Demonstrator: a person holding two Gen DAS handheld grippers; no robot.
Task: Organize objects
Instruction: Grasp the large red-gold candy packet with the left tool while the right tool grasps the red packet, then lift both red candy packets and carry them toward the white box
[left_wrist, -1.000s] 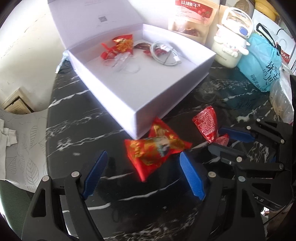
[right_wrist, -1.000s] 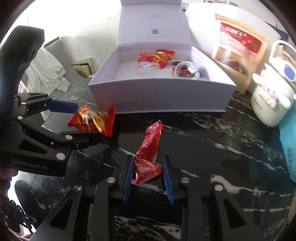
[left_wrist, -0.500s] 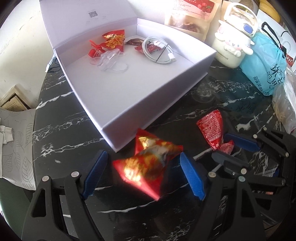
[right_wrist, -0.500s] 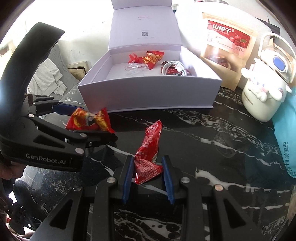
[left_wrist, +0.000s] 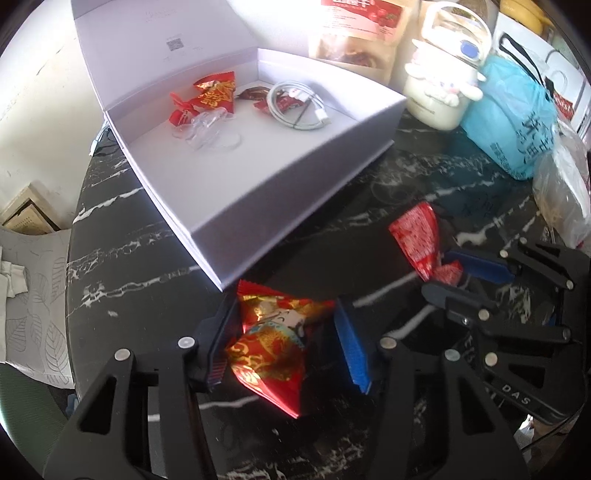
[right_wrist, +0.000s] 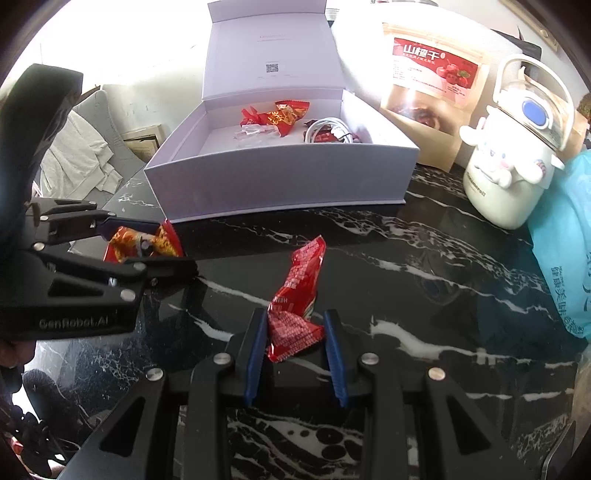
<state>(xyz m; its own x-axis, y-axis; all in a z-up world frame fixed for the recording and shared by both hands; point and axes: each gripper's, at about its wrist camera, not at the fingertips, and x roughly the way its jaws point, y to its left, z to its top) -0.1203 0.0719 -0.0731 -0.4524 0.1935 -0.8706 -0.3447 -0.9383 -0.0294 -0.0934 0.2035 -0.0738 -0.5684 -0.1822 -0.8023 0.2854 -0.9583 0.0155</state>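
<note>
Left claw grips one red-gold snack packet; right claw grips one red packet, its long axis pointing toward the white box.

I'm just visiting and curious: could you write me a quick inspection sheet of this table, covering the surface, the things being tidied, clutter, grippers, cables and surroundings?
Surface: black marble table, white veins.
Job's things: open white box holding snack packets; red-gold packet; red packet.
Clutter: cartoon jug, blue bag, dried-fruit pouch.
Grippers: left gripper shut on red-gold packet; right gripper shut on red packet.
Cables: white cable coiled inside box.
Surroundings: grey chair with cloth.
</note>
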